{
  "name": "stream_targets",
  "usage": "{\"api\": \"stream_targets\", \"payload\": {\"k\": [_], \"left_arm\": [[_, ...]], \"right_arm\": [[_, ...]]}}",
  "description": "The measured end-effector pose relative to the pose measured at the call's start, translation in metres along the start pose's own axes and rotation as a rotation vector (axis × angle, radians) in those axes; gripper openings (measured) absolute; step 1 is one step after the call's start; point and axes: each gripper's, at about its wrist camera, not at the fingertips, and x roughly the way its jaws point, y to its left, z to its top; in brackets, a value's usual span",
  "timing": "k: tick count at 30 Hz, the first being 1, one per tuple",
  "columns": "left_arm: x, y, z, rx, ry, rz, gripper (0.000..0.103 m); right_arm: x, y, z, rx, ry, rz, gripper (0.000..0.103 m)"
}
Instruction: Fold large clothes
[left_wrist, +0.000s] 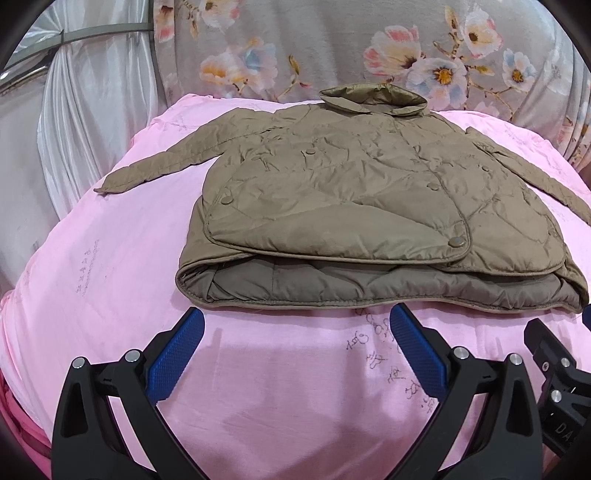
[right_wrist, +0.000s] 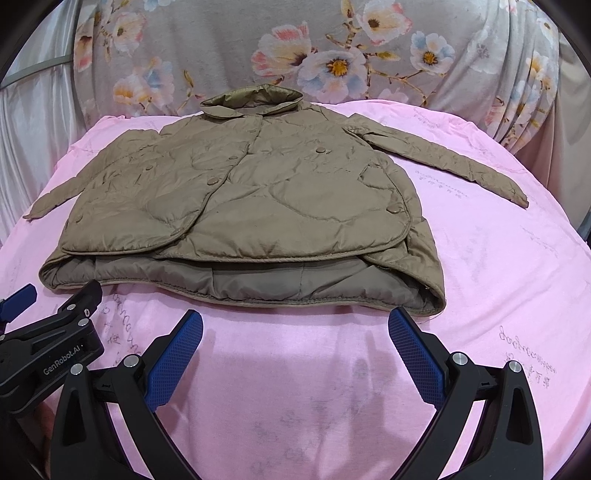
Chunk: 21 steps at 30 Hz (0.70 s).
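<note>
An olive-brown quilted jacket (left_wrist: 362, 192) lies flat, front up and snapped shut, on a pink sheet (left_wrist: 258, 387), collar at the far side, both sleeves spread out sideways. It also shows in the right wrist view (right_wrist: 251, 199). My left gripper (left_wrist: 295, 325) is open and empty, just short of the jacket's near hem. My right gripper (right_wrist: 295, 325) is open and empty, just short of the hem towards its right corner. The right gripper's body shows at the right edge of the left wrist view (left_wrist: 554, 369); the left gripper's body shows at the left of the right wrist view (right_wrist: 55, 339).
The pink sheet (right_wrist: 498, 277) covers a raised, rounded surface. A grey floral cloth (left_wrist: 332, 48) hangs behind it. White curtain (left_wrist: 74, 129) hangs at the far left.
</note>
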Motion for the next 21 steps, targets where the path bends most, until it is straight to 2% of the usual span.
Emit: {"api": "stream_targets", "payload": {"k": [3,5,8,10,15,21], "left_arm": [[0.000,0.009,0.006,-0.018,0.020,-0.033,0.098],[-0.002,0.016,0.013,-0.032,0.015,-0.022,0.098],[-0.009,0.028,0.033,-0.034,-0.031,-0.028,0.098],[-0.010,0.035,0.046,-0.031,-0.055,-0.013,0.098],[-0.003,0.048,0.080,-0.049,-0.086,0.002,0.098],[0.016,0.051,0.110,-0.048,-0.105,0.037,0.098]], "right_arm": [[-0.006,-0.012,0.009,0.022,-0.009,0.022,0.098],[-0.012,-0.028,0.022,0.041,-0.040,0.024,0.098],[-0.015,-0.068,0.045,0.109,-0.113,0.037,0.098],[-0.008,-0.100,0.064,0.167,-0.124,0.025,0.098],[0.038,-0.197,0.109,0.368,-0.105,-0.026,0.098],[0.107,-0.312,0.130,0.699,-0.059,-0.071,0.098]]}}
